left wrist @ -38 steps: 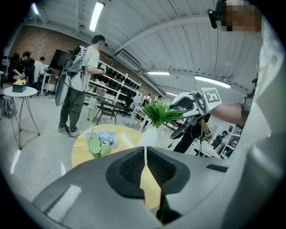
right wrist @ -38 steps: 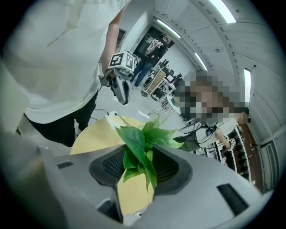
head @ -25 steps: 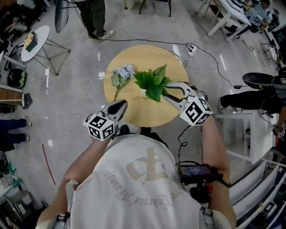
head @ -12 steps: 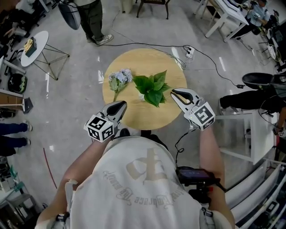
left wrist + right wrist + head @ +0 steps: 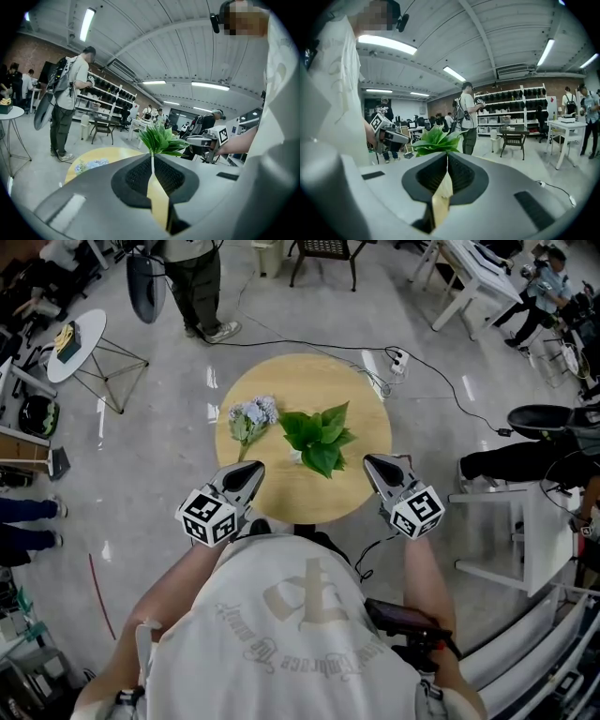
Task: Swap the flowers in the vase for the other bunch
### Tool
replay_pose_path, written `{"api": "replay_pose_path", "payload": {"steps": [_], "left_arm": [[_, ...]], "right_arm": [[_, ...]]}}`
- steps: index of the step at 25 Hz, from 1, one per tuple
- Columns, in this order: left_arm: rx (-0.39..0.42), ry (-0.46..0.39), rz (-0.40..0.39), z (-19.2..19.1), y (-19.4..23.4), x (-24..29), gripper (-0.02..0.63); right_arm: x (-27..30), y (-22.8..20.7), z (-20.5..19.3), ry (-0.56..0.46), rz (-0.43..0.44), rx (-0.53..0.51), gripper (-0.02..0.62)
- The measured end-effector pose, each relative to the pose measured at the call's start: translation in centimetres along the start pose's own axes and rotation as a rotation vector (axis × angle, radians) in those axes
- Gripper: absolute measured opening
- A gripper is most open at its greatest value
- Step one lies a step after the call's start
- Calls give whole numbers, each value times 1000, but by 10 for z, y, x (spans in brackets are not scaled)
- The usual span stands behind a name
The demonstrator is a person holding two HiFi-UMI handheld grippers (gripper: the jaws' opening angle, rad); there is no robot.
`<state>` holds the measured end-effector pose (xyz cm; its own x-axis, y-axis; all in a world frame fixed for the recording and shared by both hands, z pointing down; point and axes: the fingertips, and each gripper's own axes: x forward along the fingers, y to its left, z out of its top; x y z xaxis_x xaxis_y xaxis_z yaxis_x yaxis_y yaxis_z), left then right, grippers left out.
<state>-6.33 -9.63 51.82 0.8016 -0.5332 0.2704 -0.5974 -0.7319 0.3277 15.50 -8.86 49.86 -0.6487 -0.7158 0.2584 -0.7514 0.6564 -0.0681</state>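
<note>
- Left gripper (image 5: 249, 470): pressed together, empty, hovering by the near-left edge of the round, pale wood worktop (image 5: 309, 381).
- Blue bunch (image 5: 253, 414): lying flat on the worktop, just left of the vase, with a thin stem pointing toward the person. Likely light, soft-headed and easily crushed. Best pinched gently, low on the bare stem.
- Vase (image 5: 296, 457): small, white, mid-worktop, mostly hidden under the green bunch (image 5: 319, 432). Probably light and tippy, so worth steadying during any pull.
- Green bunch: upright in the vase, with broad, floppy leaves. Best taken at the stems just above the rim, not by the leaves.
- Right gripper (image 5: 375, 463): just been closing, now pressed together on nothing, by the near-right edge.
</note>
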Motion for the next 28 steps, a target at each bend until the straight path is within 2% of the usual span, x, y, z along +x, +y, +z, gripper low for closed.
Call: {"api": "replay_pose_path", "payload": {"steps": [10, 17, 28], "left_arm": [[15, 5, -11, 0, -3, 5, 18], [24, 8, -28, 1, -8, 11, 18], [27, 18, -40, -2, -13, 13, 18]], "right_arm": [[-17, 18, -31, -21, -39, 141, 6], [-20, 18, -30, -43, -71, 156, 6], [-15, 18, -19, -60, -69, 138, 6]]}}
